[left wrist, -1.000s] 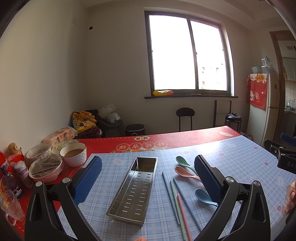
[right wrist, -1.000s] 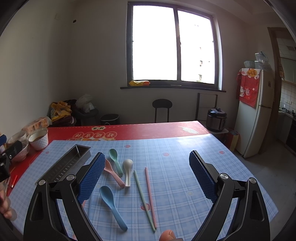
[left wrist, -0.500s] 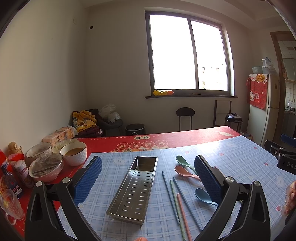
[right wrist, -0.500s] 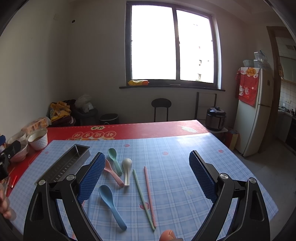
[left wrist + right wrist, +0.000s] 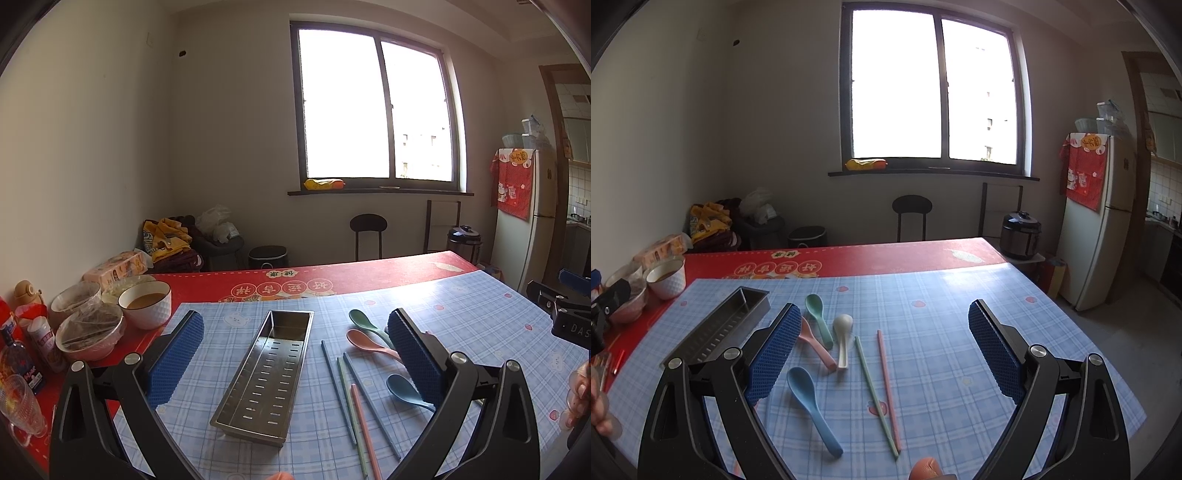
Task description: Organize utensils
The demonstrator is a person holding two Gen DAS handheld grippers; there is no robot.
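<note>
While both grippers hang above the table, nothing is grasped yet.

I read the steel tray (image 5: 269, 369) as the destination, set lengthwise at my 11 o'clock in the right wrist view, spoons (image 5: 827, 343) and chopsticks (image 5: 882, 387) loose at 12 beside it, apart. Left gripper (image 5: 295, 362) spread wide, empty, straddling the tray from above; right gripper (image 5: 882, 350) likewise wide, empty, over the utensils.

Left gripper (image 5: 295, 354): fingers spread wide, blue pads facing each other, nothing between them; raised above the tabletop (image 5: 461, 306).
Right gripper (image 5: 882, 350): fingers (image 5: 772, 350) likewise wide apart, empty, raised above the same tabletop, to the right of the left gripper.
</note>
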